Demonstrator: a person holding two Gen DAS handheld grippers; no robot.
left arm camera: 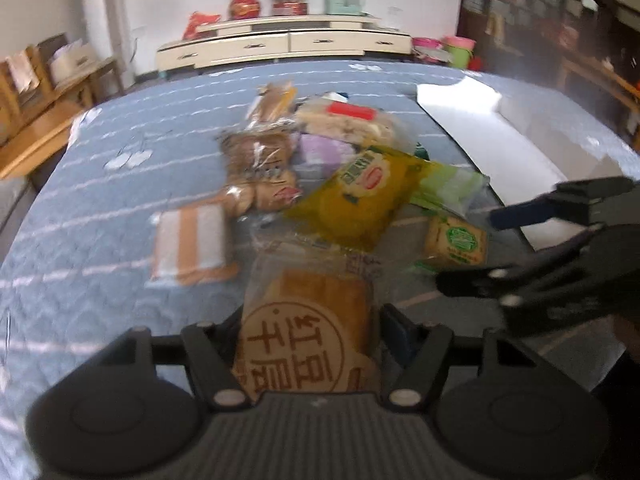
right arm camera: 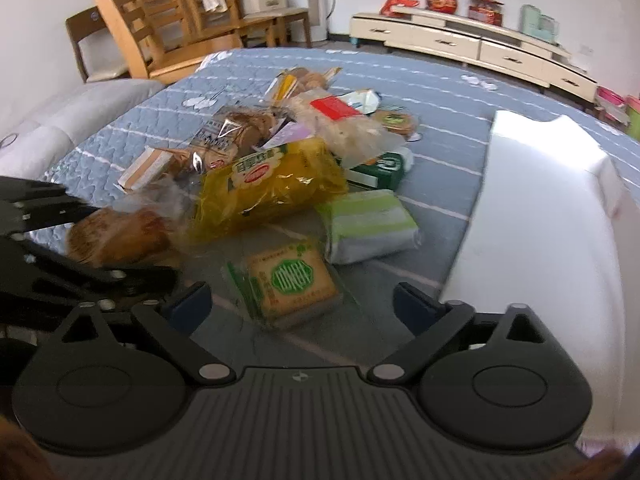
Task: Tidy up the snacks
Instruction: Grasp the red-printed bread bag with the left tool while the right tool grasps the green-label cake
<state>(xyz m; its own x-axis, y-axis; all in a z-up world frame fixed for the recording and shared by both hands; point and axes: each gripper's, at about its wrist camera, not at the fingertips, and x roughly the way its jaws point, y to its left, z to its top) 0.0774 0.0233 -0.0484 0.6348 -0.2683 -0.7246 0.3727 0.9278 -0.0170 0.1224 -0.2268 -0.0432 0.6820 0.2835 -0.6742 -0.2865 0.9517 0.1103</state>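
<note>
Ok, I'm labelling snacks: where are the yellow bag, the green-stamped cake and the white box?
yellow bag (right arm camera: 272, 188), right wrist view, middle of front.
green-stamped cake (right arm camera: 294, 280), right wrist view, on the stamp.
white box (right arm camera: 540, 216), right wrist view, side wall.

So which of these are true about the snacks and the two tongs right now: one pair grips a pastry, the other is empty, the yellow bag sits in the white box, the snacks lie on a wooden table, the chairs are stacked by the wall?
1. The left tongs are closed on the wrapped brown pastry. True.
2. The right tongs are holding the small green-labelled cake. False: they stand open, and the cake lies on the cover between their tips.
3. The yellow bag sits inside the white box. False: it lies in the snack pile beside the box.
4. The snacks lie on a wooden table. False: they lie on a blue quilted cover.
5. Wooden chairs stand by the wall. True.
</note>
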